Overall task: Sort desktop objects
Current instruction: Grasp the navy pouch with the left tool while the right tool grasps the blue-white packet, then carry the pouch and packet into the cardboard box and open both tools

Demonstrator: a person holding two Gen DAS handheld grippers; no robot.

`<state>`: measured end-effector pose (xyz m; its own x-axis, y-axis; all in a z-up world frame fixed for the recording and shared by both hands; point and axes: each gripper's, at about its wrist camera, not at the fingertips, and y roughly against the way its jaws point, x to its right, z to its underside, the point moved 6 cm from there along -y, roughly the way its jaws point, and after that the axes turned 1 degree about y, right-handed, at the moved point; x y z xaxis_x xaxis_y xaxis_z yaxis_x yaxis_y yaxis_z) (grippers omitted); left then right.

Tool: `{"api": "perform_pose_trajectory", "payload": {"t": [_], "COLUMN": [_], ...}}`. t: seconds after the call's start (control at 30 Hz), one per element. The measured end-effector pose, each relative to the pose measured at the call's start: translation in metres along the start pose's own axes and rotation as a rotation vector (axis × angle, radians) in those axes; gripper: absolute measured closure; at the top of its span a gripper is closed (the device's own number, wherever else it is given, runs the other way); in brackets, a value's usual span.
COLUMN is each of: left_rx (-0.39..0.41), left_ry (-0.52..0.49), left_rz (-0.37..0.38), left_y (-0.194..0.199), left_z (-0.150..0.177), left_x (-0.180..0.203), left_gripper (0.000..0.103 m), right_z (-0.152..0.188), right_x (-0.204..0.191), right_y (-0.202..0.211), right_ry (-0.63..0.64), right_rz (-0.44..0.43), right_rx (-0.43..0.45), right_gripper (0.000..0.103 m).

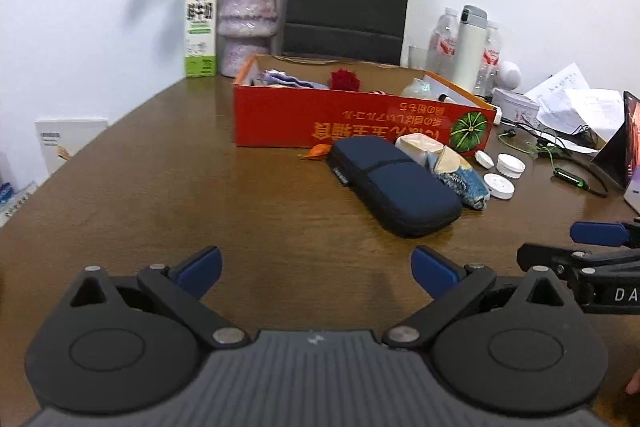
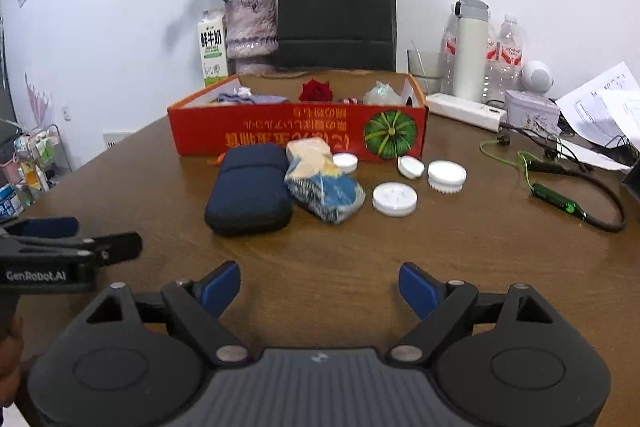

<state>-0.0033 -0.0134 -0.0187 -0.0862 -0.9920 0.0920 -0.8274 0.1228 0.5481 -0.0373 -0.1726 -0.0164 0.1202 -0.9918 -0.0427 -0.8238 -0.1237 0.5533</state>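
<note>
A red cardboard box stands mid-table, holding a red rose and cloth items. In front of it lie a navy zip case, a blue and beige cloth bundle, several white lids and a small orange item. My left gripper is open and empty above bare table, well short of the case. My right gripper is open and empty, also short of the objects. Each gripper shows at the other view's edge.
At the back stand a milk carton, a vase of dried flowers, a black paper bag, a white thermos and water bottles. On the right lie a green cable, papers, a power strip and a tablet.
</note>
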Motion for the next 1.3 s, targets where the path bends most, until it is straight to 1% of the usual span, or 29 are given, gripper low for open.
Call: {"api": "perform_pose_trajectory", "payload": {"t": [0.03, 0.1, 0.13, 0.2, 0.23, 0.3, 0.33, 0.4, 0.43, 0.47, 0.5, 0.53, 0.57, 0.6, 0.67, 0.77, 0.83, 0.87, 0.9, 0.93, 0.97, 1.0, 1.07, 1.1, 1.13, 1.2, 1.23, 1.27, 1.3], "left_rx": [-0.020, -0.055, -0.060, -0.051, -0.056, -0.085, -0.098, -0.109, -0.122, -0.141, -0.154, -0.144, -0.134, -0.124, -0.116, -0.128, -0.139, -0.142, -0.146, -0.147, -0.143, -0.139, -0.134, -0.117, -0.095, -0.060, -0.062, -0.092, -0.123], "left_ry": [0.013, 0.057, 0.078, 0.094, 0.093, 0.084, 0.078, 0.058, 0.057, 0.068, 0.094, 0.121, 0.114, 0.100, 0.090, 0.078, 0.076, 0.061, 0.033, 0.000, -0.022, -0.041, -0.048, -0.028, -0.016, -0.057, -0.112, -0.182, -0.231], "left_rz": [0.010, 0.068, 0.106, 0.162, 0.166, 0.137, 0.139, 0.154, 0.126, 0.098, 0.098, 0.117, 0.120, 0.123, 0.107, 0.113, 0.121, 0.126, 0.139, 0.146, 0.134, 0.112, 0.090, 0.077, 0.065, 0.030, -0.013, -0.039, -0.034], "left_y": [-0.007, -0.021, -0.028, -0.043, -0.054, -0.076, -0.084, -0.100, -0.109, -0.115, -0.118, -0.117, -0.113, -0.108, -0.096, -0.071, -0.050, -0.038, -0.027, -0.018, -0.010, -0.004, -0.002, -0.004, -0.007, -0.018, -0.025, -0.031, -0.037], "left_z": [-0.005, -0.017, -0.024, -0.039, -0.046, -0.055, -0.059, -0.063, -0.062, -0.060, -0.057, -0.055, -0.053, -0.050, -0.045, -0.035, -0.029, -0.026, -0.022, -0.018, -0.015, -0.012, -0.013, -0.015, -0.018, -0.022, -0.020, -0.015, -0.008], "left_x": [0.000, 0.002, 0.004, 0.011, 0.015, 0.024, 0.030, 0.043, 0.045, 0.045, 0.044, 0.042, 0.042, 0.042, 0.039, 0.026, 0.016, 0.013, 0.012, 0.012, 0.010, 0.009, 0.011, 0.013, 0.016, 0.028, 0.036, 0.045, 0.052], "left_gripper": [0.000, 0.000, 0.000, 0.000, 0.000, 0.001, 0.001, 0.001, 0.005, 0.010, 0.017, 0.022, 0.026, 0.035, 0.039, 0.044, 0.056, 0.057, 0.056, 0.053, 0.053, 0.050, 0.026, 0.009, 0.007, 0.008, 0.011, 0.013, 0.015], "right_z": [-0.003, -0.013, -0.019, -0.031, -0.037, -0.048, -0.052, -0.058, -0.060, -0.061, -0.061, -0.058, -0.055, -0.053, -0.047, -0.040, -0.035, -0.030, -0.024, -0.017, -0.012, -0.005, 0.005, 0.007, 0.008, 0.007, 0.005, 0.004, 0.003], "right_x": [0.001, 0.004, 0.006, 0.008, 0.009, 0.008, 0.008, 0.009, 0.009, 0.011, 0.012, 0.013, 0.013, 0.012, 0.011, 0.013, 0.016, 0.017, 0.018, 0.018, 0.016, 0.014, 0.007, 0.003, 0.001, 0.000, 0.000, 0.001, 0.001], "right_y": [-0.002, -0.011, -0.019, -0.033, -0.041, -0.058, -0.067, -0.084, -0.091, -0.100, -0.105, -0.109, -0.111, -0.109, -0.101, -0.077, -0.059, -0.051, -0.043, -0.036, -0.031, -0.026, -0.017, -0.013, -0.011, -0.010, -0.008, -0.004, -0.002], "right_ry": [0.007, 0.033, 0.059, 0.118, 0.166, 0.278, 0.312, 0.337, 0.327, 0.297, 0.267, 0.240, 0.224, 0.220, 0.196, 0.125, 0.054, 0.018, -0.007, -0.020, -0.023, -0.019, 0.002, 0.016, 0.022, 0.024, 0.025, 0.028, 0.033], "right_rz": [-0.003, 0.006, 0.006, 0.008, 0.001, -0.008, -0.017, -0.083, -0.121, -0.153, -0.172, -0.195, -0.205, -0.203, -0.209, -0.191, -0.196, -0.196, -0.195, -0.188, -0.175, -0.162, -0.154, -0.150, -0.145, -0.129, -0.107, -0.094, -0.088], "right_rx": [0.008, 0.017, 0.018, 0.026, 0.029, 0.025, 0.010, -0.030, -0.045, -0.058, -0.066, -0.076, -0.075, -0.069, -0.055, -0.029, -0.027, -0.033, -0.046, -0.059, -0.064, -0.073, -0.082, -0.079, -0.079, -0.076, -0.072, -0.068, -0.061], "right_gripper": [0.017, 0.019, 0.020, 0.027, 0.027, 0.037, 0.037, 0.040, 0.041, 0.050, 0.060, 0.063, 0.071, 0.078, 0.087, 0.089, 0.089, 0.089, 0.089, 0.089, 0.089, 0.089, 0.089, 0.088, 0.088, 0.088, 0.088, 0.088, 0.088]}}
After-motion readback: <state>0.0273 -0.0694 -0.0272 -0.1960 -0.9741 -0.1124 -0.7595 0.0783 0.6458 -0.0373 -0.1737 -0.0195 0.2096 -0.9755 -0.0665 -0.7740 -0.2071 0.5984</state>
